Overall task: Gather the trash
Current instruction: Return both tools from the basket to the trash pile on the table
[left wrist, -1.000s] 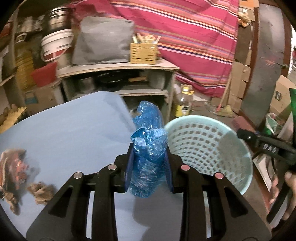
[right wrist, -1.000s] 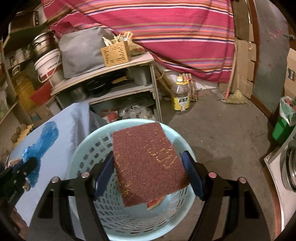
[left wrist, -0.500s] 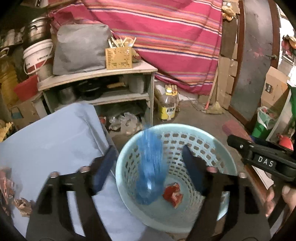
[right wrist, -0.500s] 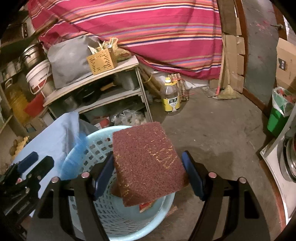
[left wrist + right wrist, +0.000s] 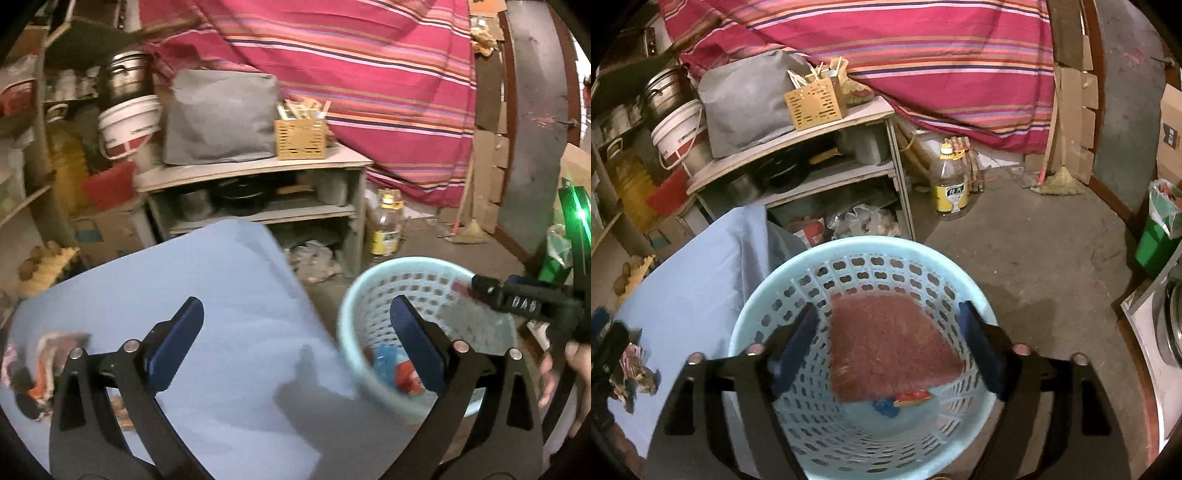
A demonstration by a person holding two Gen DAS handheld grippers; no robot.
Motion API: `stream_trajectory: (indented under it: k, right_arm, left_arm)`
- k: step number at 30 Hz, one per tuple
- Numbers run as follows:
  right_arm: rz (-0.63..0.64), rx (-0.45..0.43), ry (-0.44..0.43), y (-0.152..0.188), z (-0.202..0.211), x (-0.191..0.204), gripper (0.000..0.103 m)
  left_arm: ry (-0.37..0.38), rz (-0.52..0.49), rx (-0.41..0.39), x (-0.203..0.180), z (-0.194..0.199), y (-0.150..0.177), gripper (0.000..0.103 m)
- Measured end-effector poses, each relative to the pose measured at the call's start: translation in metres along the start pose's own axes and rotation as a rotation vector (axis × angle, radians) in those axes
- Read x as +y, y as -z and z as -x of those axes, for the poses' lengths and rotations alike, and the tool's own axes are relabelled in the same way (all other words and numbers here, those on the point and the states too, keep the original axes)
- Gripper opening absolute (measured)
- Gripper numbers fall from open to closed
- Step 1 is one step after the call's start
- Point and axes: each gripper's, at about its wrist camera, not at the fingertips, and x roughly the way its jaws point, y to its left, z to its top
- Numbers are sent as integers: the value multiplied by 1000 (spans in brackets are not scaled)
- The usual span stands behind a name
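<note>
- Blue pads of the left gripper stand spread wide and still opening, with nothing between them; a second ago they pinched a crumpled blue plastic bag, which now lies at the bottom of the pale blue basket, beside a small red scrap.
- Right gripper, over the basket mouth, is opening too: the maroon scouring pad it clamped a moment ago sits loose between the pads, apparently clear of both and blurred, probably dropping.
- Judged from that, two pieces are binned or nearly so, and both grippers are free for the next pick.
- More trash waits on the light blue table: crumpled wrappers near its left edge, too smeared and cut off by the gripper arm to identify.
- A person's hand on the right gripper's handle is cropped at the frame edge.
- Beyond, the cluttered shelf and striped cloth play no part; shelf contents are dim and hard to make out.
</note>
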Motion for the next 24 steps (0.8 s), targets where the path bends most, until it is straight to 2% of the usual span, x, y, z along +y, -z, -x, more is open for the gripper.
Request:
stream_trajectory:
  k: [7,13,17,24]
  right_arm:
    - [21,-31,1,4,9,25,90]
    - [78,-30,5,11,7,60,91]
    - [94,-25,-33,22,7,91,95]
    - [186,-35,-105,49,14,162,95]
  left_arm:
    - [-115,34,0,68,26,16,98]
    - [-224,132,9,149,49,35,98]
    - [-332,181,9,201,62,49,98]
    - [-418,219,44,263,74,78,98]
